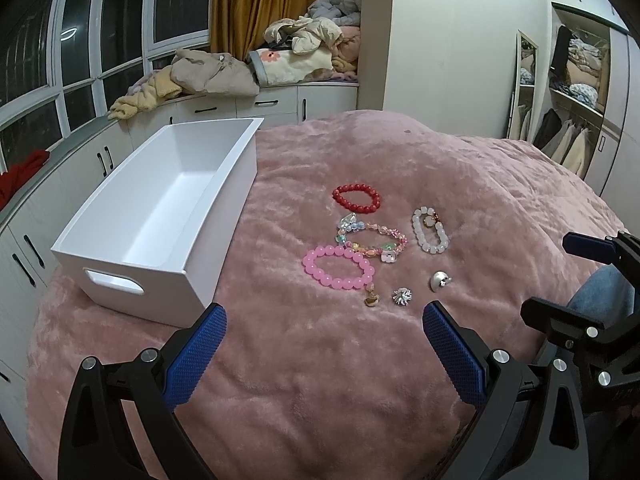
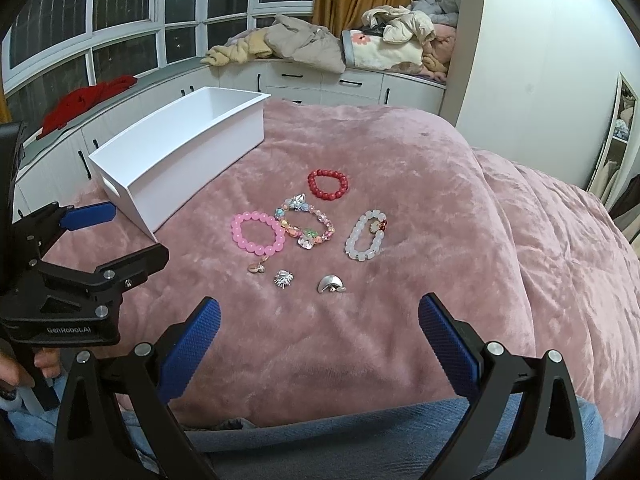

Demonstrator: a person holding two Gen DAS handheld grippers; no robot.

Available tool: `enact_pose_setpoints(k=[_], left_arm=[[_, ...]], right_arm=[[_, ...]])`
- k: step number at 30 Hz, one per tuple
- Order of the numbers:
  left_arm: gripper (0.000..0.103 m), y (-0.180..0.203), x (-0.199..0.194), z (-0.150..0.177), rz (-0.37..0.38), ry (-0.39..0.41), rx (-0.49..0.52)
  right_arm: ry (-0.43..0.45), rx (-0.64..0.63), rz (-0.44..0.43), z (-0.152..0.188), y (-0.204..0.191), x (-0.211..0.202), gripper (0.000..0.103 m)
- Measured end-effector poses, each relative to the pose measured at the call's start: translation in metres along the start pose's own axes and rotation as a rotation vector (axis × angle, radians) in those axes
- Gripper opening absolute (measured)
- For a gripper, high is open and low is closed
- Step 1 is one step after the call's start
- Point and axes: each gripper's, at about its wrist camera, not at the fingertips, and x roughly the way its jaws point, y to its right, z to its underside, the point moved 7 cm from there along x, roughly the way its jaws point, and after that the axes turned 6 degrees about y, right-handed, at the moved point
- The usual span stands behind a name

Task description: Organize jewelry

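Observation:
Jewelry lies on a pink plush blanket (image 1: 320, 360): a red bead bracelet (image 1: 356, 197) (image 2: 328, 184), a multicoloured charm bracelet (image 1: 372, 238) (image 2: 306, 224), a pink bead bracelet (image 1: 338, 267) (image 2: 258, 232), a white bead bracelet (image 1: 430, 231) (image 2: 366, 235), a silver sparkly piece (image 1: 402, 296) (image 2: 283, 279) and a silver dome earring (image 1: 440, 281) (image 2: 331, 284). An empty white box (image 1: 160, 216) (image 2: 180, 152) stands to their left. My left gripper (image 1: 324, 320) is open just short of the jewelry. My right gripper (image 2: 320, 320) is open too, near the bed's front edge.
White cabinets (image 1: 276, 102) under dark windows run behind the bed, piled with clothes and bedding (image 2: 312, 40). An open wardrobe (image 1: 576, 92) stands at the right. A person's jeans-clad leg (image 2: 360, 432) is below the right gripper, and a hand (image 2: 24, 368) holds the left one.

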Motion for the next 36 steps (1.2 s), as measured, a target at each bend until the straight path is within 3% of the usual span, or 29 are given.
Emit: enact_pose_setpoints(k=[36], left_arm=[[0.099, -0.0015, 0.0061, 0.0016, 0.000, -0.010, -0.008]], right_arm=[[-0.014, -0.003, -0.007, 0.0035, 0.0017, 0.0049, 0.098]])
